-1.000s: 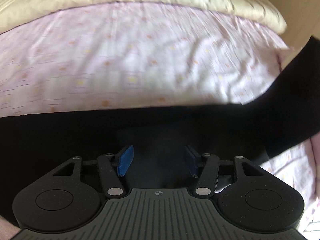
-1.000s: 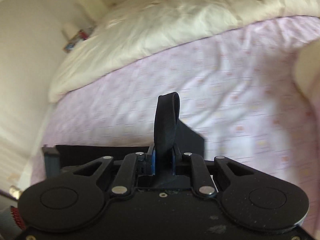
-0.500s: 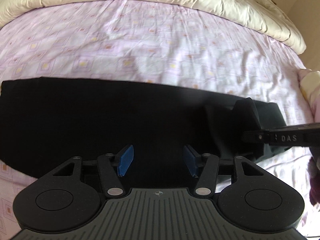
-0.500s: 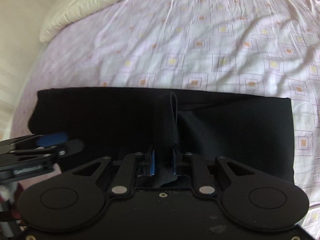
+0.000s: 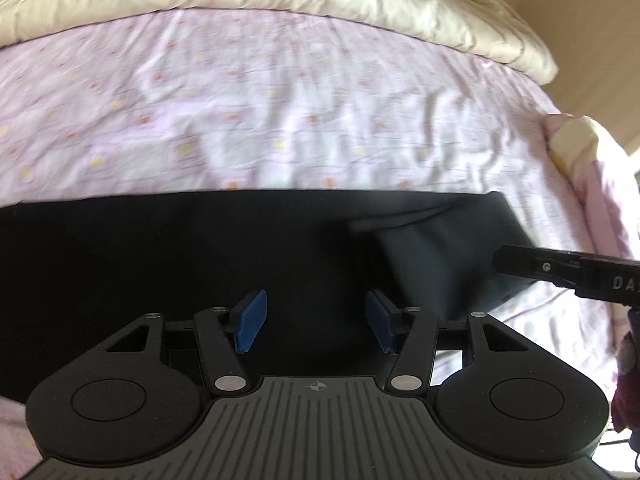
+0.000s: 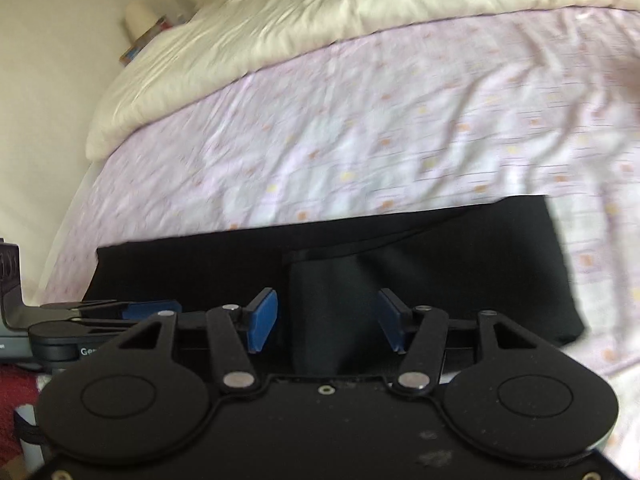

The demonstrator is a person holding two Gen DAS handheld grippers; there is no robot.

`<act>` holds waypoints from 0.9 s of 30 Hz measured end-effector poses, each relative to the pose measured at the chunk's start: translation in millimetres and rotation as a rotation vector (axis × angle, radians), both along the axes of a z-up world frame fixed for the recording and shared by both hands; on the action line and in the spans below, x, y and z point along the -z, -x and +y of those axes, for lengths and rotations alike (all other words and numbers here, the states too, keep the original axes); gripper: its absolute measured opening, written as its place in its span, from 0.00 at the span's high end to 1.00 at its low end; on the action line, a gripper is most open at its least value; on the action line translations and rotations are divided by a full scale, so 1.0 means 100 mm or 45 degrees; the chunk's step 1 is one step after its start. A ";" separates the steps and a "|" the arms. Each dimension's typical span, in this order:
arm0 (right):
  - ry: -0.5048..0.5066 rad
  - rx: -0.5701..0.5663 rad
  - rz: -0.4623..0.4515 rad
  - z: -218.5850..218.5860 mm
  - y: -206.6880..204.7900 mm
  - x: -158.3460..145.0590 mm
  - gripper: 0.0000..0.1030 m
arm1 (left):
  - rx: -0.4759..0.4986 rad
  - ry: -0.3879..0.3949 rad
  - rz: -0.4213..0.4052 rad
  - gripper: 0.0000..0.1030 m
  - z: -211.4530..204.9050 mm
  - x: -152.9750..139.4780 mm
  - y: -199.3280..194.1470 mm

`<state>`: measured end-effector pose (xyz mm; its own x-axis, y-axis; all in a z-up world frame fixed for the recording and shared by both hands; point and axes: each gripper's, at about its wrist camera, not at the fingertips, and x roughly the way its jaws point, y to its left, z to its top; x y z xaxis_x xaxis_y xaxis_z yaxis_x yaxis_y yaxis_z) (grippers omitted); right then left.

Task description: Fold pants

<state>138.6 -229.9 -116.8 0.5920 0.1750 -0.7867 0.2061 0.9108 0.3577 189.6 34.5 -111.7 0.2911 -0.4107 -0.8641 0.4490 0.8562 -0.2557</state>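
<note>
While the pants (image 5: 200,264) lie as a long black band across the near part of the pink patterned bedsheet (image 5: 320,100), my left gripper (image 5: 312,320) hangs over them with its blue pads well apart and nothing between them but cloth lying below. Over on the right end, my right gripper (image 6: 326,318) has just been opening its jaws. A raised fold of black fabric (image 6: 324,304) stands between the pads, but they no longer press on it, with a gap showing on each side. From the left wrist view I see that same end of the pants bunched into a loose hump, my right gripper's black finger reaching in beside it. From the right wrist view my left gripper shows at the near left edge. Far behind, a cream duvet (image 6: 320,12) is heaped along the bed.
</note>
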 end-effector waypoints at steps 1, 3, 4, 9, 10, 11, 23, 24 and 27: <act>0.040 0.029 0.020 -0.09 0.05 -0.01 0.50 | 0.015 0.016 -0.003 0.48 -0.08 -0.02 0.01; 0.115 0.052 0.073 -0.24 0.08 0.01 0.78 | 0.041 0.039 -0.005 0.48 -0.25 -0.03 0.02; 0.137 0.053 0.104 -0.33 0.06 0.04 0.86 | 0.055 0.038 -0.008 0.48 -0.33 -0.02 0.03; 0.183 0.018 0.118 -0.61 -0.16 0.11 0.91 | 0.102 -0.019 -0.044 0.48 -0.61 0.00 0.06; 0.179 0.017 0.110 -0.65 -0.24 0.12 0.90 | 0.113 -0.032 -0.048 0.48 -0.68 0.01 0.06; 0.174 0.017 0.104 -0.68 -0.31 0.14 0.90 | 0.128 -0.050 -0.057 0.48 -0.73 0.02 0.06; 0.114 0.091 0.270 -1.05 -0.49 0.76 1.00 | 0.155 -0.255 -0.057 0.48 -0.97 0.26 0.03; 0.106 0.094 0.263 -1.07 -0.47 0.77 1.00 | 0.148 -0.283 -0.067 0.48 -0.98 0.29 0.02; 0.104 0.117 0.255 -1.13 -0.36 0.76 1.00 | 0.118 -0.361 -0.044 0.47 -0.96 0.44 -0.06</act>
